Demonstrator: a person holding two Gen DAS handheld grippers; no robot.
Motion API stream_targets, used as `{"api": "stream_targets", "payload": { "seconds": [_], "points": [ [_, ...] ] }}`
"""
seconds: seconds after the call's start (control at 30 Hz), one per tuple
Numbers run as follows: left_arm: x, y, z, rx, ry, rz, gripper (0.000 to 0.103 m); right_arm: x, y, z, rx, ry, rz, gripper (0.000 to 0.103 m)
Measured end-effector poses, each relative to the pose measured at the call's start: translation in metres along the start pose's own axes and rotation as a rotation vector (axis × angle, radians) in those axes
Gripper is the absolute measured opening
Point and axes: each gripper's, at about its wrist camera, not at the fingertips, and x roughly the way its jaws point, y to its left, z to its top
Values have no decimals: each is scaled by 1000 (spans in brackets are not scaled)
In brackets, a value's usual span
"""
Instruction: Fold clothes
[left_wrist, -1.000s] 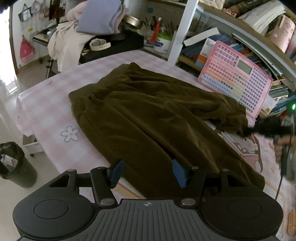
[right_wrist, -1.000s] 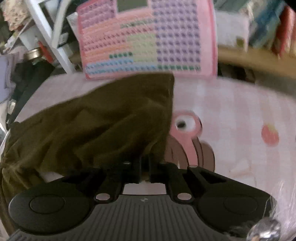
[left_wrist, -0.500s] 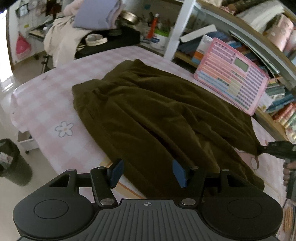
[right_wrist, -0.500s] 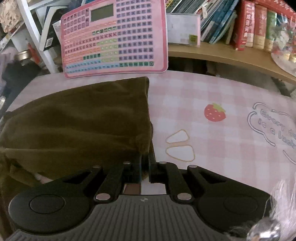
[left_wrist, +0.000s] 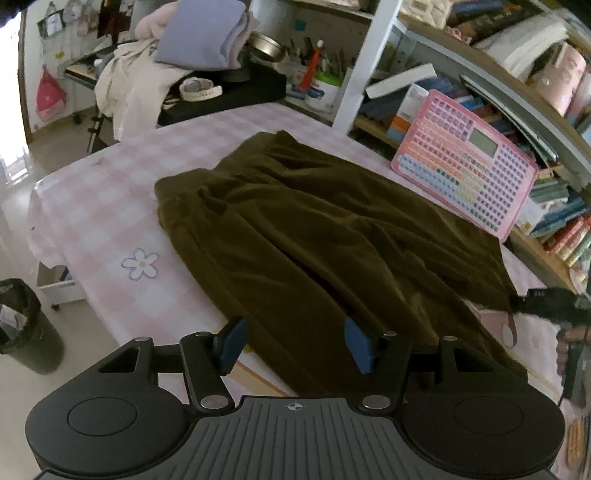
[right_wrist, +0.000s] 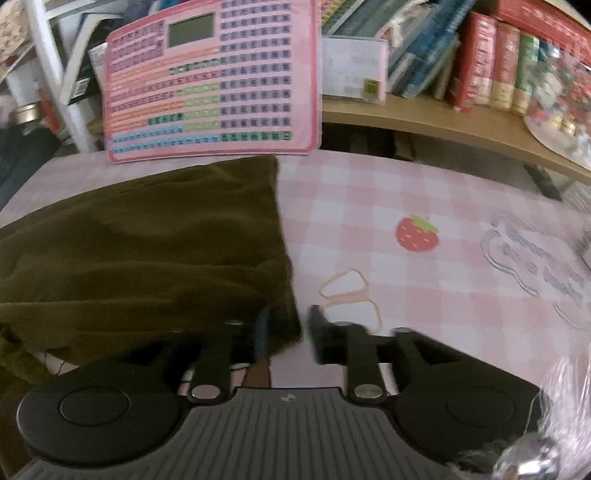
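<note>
A dark olive-brown garment (left_wrist: 325, 236) lies spread across the pink checked table (left_wrist: 110, 206). My left gripper (left_wrist: 293, 345) is open and empty, its blue pads just above the garment's near edge. In the right wrist view the garment (right_wrist: 140, 251) fills the left half. My right gripper (right_wrist: 286, 326) is open, its jaws apart around the garment's right corner, which lies between the fingers. The right gripper also shows at the far right of the left wrist view (left_wrist: 546, 304), at the garment's corner.
A pink keypad toy (left_wrist: 465, 177) leans on the bookshelf (left_wrist: 554, 110) behind the table; it also shows in the right wrist view (right_wrist: 210, 81). Clothes are piled on a black stand (left_wrist: 207, 55) at the far left. A bin (left_wrist: 22, 325) stands on the floor.
My right gripper pulled the garment's corner rightward, straightening it, then opened its jaws and let go. The left gripper stayed open over the near edge.
</note>
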Motion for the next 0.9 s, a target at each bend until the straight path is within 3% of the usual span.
{"api": "stream_targets", "payload": {
  "seconds": [0.17,0.4,0.6,0.9],
  "points": [
    [3,19,18,-37,-50,5,60,-34,-2,-15,76,-27,29,51],
    [24,63,48,-148,-67,2,60,-84,24,-72,91,-4,41,54],
    [56,108,74,-266,-12,-9,60,-114,54,-122,133,32,-11,54],
    [91,170,96,-434,69,-110,59,-147,84,-169,235,33,-175,54]
  ]
}}
